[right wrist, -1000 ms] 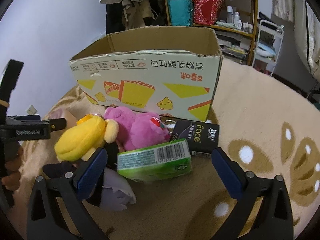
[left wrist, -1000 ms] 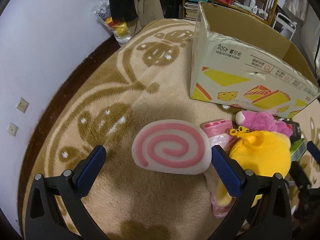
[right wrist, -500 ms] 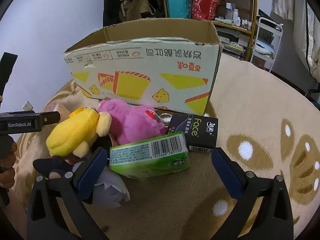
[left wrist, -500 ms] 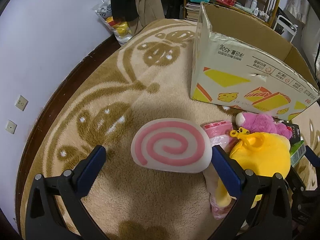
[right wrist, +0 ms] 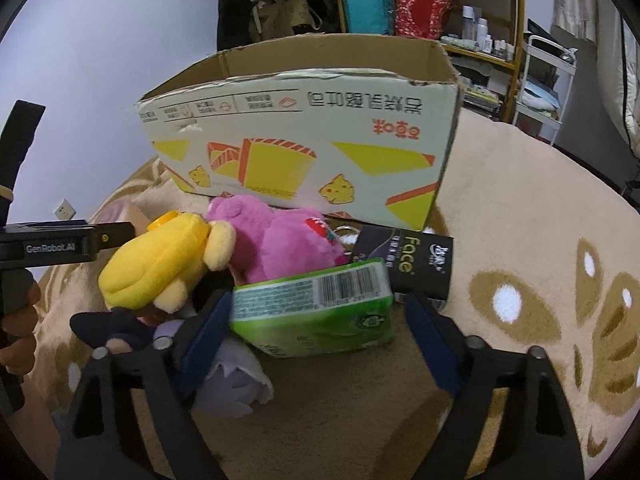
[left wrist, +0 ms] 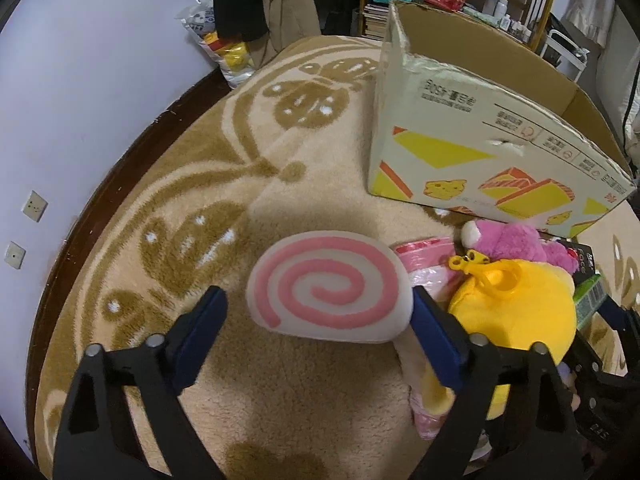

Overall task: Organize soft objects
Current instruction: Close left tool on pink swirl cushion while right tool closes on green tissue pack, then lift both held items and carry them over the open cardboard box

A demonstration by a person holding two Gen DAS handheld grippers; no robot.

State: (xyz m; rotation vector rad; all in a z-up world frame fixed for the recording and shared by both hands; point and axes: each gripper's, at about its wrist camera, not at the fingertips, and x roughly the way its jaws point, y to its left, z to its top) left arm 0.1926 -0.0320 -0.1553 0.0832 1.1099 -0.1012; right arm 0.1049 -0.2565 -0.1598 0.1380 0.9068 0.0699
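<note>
A pink-and-white spiral plush (left wrist: 328, 286) lies on the beige rug, between the fingers of my open left gripper (left wrist: 318, 320). Beside it are a yellow plush (left wrist: 516, 304), also in the right wrist view (right wrist: 160, 264), and a pink plush (left wrist: 508, 240) (right wrist: 276, 240). An open cardboard box (left wrist: 480, 136) (right wrist: 304, 136) stands behind them. My right gripper (right wrist: 320, 332) is open around a green tissue pack (right wrist: 316, 304). A purple-white plush (right wrist: 232, 376) lies at its left finger.
A black "Face" packet (right wrist: 404, 260) lies right of the green pack. A pink plastic bag (left wrist: 424, 256) lies under the spiral plush's right side. A wall (left wrist: 80, 80) runs on the left; shelves (right wrist: 440, 8) stand behind the box.
Both grippers have moved forward and lower. The spiral plush now sits between the left fingers, and the green pack between the right fingers. The toys have not moved.
</note>
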